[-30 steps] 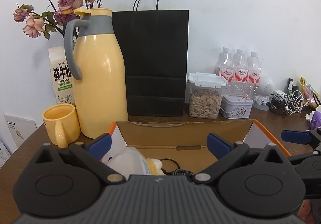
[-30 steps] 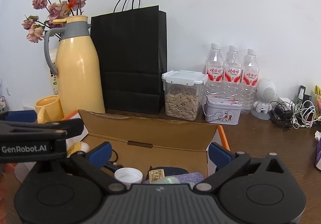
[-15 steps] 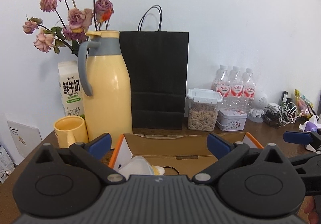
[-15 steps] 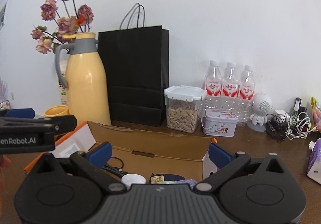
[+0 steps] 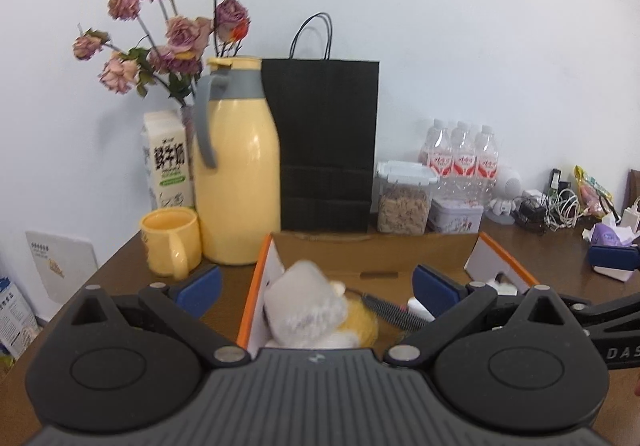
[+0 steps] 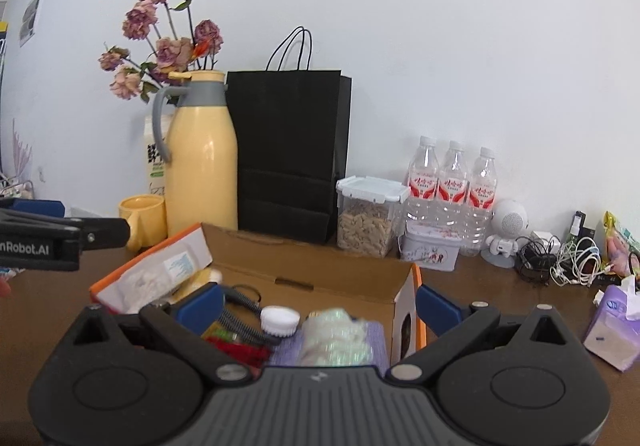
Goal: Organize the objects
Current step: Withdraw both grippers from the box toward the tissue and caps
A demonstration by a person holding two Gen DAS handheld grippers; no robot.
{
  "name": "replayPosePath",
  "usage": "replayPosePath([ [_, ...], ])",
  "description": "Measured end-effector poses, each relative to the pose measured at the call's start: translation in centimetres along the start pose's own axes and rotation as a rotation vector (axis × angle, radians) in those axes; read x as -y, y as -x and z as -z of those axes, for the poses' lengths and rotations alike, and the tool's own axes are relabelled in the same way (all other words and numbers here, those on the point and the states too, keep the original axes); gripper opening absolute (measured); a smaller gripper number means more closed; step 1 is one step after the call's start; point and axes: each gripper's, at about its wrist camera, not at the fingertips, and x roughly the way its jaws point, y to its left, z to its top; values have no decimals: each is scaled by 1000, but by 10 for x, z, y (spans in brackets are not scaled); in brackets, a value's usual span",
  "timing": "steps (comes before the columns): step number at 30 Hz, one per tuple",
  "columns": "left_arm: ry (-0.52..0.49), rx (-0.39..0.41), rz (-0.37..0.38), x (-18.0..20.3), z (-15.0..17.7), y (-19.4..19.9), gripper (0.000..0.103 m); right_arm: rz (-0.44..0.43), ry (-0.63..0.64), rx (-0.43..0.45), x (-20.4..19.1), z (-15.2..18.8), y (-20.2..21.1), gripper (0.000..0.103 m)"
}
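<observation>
An open cardboard box (image 5: 376, 254) with orange-edged flaps lies on the brown table, straight ahead of both grippers. In the left wrist view it holds a white plastic packet (image 5: 304, 306), something yellow and fluffy (image 5: 360, 320) and a black brush (image 5: 394, 310). My left gripper (image 5: 316, 286) hovers open over the box's near left end, holding nothing. The right wrist view shows the box (image 6: 312, 266) with a white cap (image 6: 280, 320), a pale crinkled bundle (image 6: 332, 334) and a purple cloth (image 6: 288, 348). My right gripper (image 6: 319, 308) is open and empty above them.
Along the wall stand a milk carton (image 5: 166, 162), a yellow jug (image 5: 236, 174), a yellow mug (image 5: 170, 238), a black paper bag (image 5: 328, 150), a seed container (image 5: 404, 198), a tin (image 5: 456, 214) and three water bottles (image 5: 460, 158). Cables (image 6: 568, 258) and a purple tissue pack (image 6: 612, 326) lie at the right.
Both grippers have pulled back and up from the box, so more of its contents and the wall items show. Both stay open and empty.
</observation>
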Motion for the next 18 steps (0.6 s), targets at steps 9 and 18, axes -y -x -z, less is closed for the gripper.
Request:
replayPosePath([
  [9, -18, -112, -14, -6, 39, 13, 103, -7, 16, -76, -9, 37, 21, 103],
  [18, -49, -234, 27, 0, 86, 16, 103, 3, 0, -185, -13, 81, 20, 103],
])
